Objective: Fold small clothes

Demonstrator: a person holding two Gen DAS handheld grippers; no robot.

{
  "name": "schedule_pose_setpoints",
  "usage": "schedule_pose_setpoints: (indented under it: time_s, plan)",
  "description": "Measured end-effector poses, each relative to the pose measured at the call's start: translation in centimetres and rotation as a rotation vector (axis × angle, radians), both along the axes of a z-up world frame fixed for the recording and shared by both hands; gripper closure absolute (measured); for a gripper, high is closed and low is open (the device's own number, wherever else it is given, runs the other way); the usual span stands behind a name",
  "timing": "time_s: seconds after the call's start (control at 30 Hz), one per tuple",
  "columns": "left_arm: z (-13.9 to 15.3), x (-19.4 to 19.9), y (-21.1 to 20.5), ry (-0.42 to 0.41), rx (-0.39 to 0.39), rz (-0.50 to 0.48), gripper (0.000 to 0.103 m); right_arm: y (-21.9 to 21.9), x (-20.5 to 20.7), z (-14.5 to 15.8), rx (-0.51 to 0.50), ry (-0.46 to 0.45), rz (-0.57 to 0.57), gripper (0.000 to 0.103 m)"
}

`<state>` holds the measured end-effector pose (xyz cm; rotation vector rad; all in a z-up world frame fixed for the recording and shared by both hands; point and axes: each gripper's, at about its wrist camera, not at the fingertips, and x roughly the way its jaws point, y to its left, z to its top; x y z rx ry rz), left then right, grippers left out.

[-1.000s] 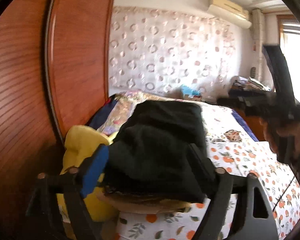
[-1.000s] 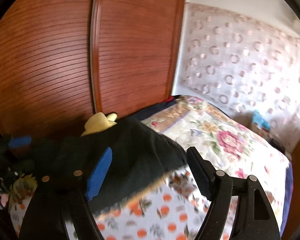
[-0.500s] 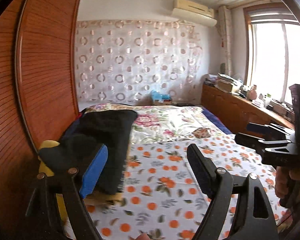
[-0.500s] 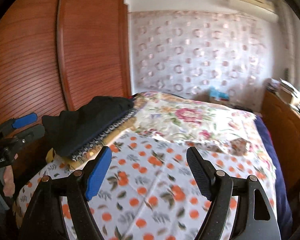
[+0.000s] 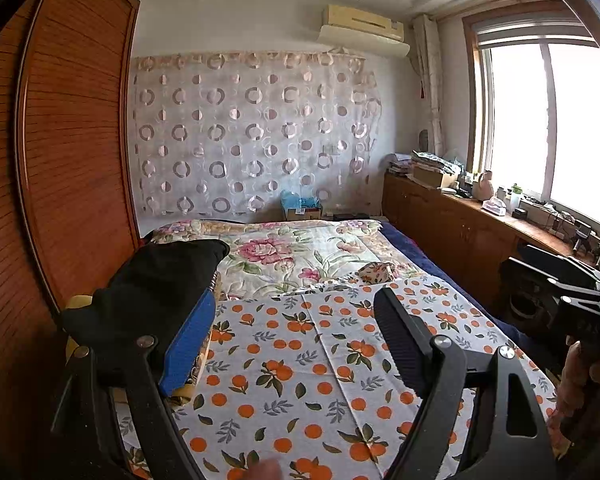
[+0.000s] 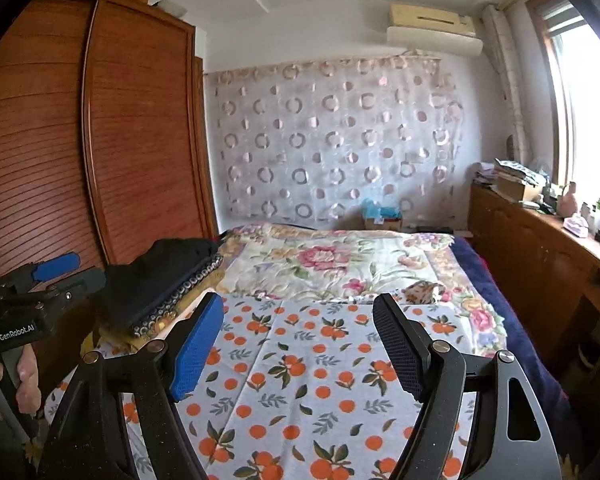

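The left hand-held gripper (image 5: pixel 296 344) is hovering released and empty, nearer the folded black garment (image 5: pixel 156 280) lying far-left on the bed (image 5: pixel 320 360), long axis running away; the right hand-held gripper (image 6: pixel 298 344) is likewise hanging released.

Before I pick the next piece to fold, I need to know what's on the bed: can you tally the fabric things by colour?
Black garment: 1
Orange-print sheet: 1
Floral quilt: 1
Small patterned cloth: 1
Yellow item under the black garment: 1
Total: 5
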<state>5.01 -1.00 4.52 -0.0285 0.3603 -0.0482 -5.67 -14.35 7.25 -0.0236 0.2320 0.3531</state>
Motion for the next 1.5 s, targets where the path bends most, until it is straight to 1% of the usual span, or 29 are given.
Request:
schedule_pose_setpoints:
  time_s: [0.07, 0.13, 0.23, 1.03, 1.5]
  plan:
    - [0.0, 0.0, -0.1, 0.004, 0.001, 0.005, 0.021, 0.6, -0.3, -0.3, 0.005, 0.0, -0.001, 0.024]
    - [-0.1, -0.1, 0.1, 0.0, -0.006, 0.005, 0.021, 0.7, 0.9, -1.4, 0.009, 0.001, -0.01, 0.024]
    - [-0.1, -0.1, 0.3, 0.001, -0.002, 0.01, 0.021, 0.8, 1.3, -2.5, 0.016, 0.005, -0.017, 0.024]
    - [-0.3, -0.3, 0.0, -0.005, 0.003, 0.014, 0.021, -1.1, 1.0, -2.5, 0.018, 0.01, -0.022, 0.024]
    - [-0.1, -0.5, 0.1, -0.01, 0.003, 0.015, 0.021, -3.3, 0.9, -1.8, 0.012, 0.009, -0.016, 0.024]
